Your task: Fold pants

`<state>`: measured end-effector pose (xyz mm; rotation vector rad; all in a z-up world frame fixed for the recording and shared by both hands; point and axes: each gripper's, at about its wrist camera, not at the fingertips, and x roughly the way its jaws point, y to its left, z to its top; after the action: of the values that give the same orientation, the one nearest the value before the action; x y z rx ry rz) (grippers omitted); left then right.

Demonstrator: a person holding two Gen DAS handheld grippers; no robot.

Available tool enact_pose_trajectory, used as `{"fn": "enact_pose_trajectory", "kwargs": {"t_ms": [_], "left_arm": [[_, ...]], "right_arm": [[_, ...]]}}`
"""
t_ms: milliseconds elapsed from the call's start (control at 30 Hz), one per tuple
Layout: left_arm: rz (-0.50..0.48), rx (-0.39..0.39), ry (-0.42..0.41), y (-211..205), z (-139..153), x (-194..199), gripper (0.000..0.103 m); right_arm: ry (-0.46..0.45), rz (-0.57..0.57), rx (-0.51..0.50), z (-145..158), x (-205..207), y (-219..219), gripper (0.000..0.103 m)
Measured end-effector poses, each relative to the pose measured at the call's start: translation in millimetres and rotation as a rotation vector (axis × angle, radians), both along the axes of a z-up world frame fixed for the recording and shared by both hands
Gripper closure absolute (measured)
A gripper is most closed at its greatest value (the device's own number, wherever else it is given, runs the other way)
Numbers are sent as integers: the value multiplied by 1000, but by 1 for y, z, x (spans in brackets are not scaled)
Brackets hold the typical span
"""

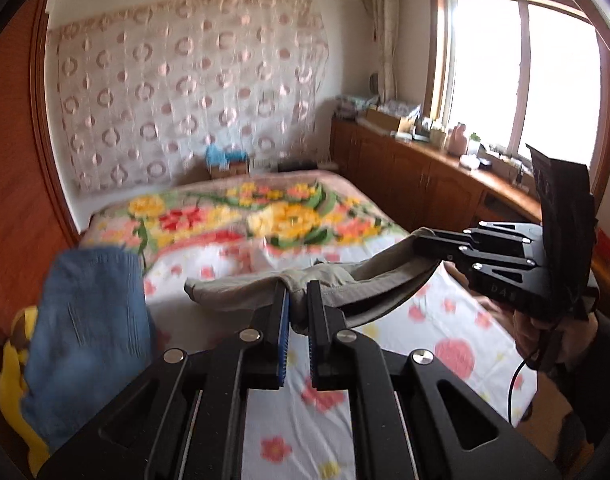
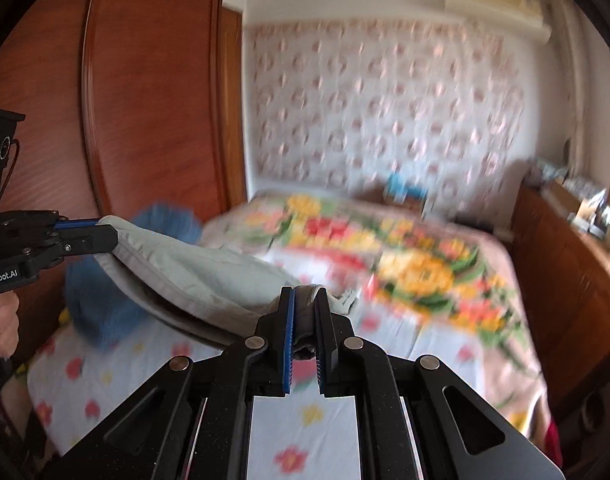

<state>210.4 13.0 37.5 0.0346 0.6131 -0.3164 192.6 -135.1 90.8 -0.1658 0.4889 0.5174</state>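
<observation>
Left gripper (image 1: 297, 300) and right gripper (image 2: 305, 304) each pinch the grey pants (image 1: 241, 290) above the bed (image 1: 345, 360); thin bites risk slipping, dropping an edge.

- On the side of the left gripper (image 2: 107, 236), in the right wrist view, white lettering cut off at the picture's edge: "enRobot.AI"
- On the body of the right gripper (image 1: 419, 246), in the left wrist view, faint raised letters "DA", the rest hidden
- Round marks on the dark box above the left gripper are too small to read
</observation>
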Motion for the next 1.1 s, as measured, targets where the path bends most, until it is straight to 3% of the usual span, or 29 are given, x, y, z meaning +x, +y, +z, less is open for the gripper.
{"fn": "enact_pose_trajectory", "kwargs": {"t_ms": [100, 200, 433, 667, 833, 1100], "left_arm": [[7, -4, 70, 4, -39, -25, 94], [20, -5, 94, 3, -57, -47, 94], [44, -9, 144, -6, -97, -81, 94], [75, -52, 195, 0, -120, -86, 94], [87, -42, 213, -3, -129, -85, 94], [104, -50, 223, -4, -138, -86, 92]], "right_arm": [[68, 35, -14, -31, -17, 9, 95], [118, 58, -31, -53, -34, 16, 95], [178, 54, -43, -69, -46, 13, 95], [201, 32, -2, -88, -53, 1, 95], [220, 27, 23, -97, -52, -1, 95], [217, 19, -6, -108, -50, 5, 95]]}}
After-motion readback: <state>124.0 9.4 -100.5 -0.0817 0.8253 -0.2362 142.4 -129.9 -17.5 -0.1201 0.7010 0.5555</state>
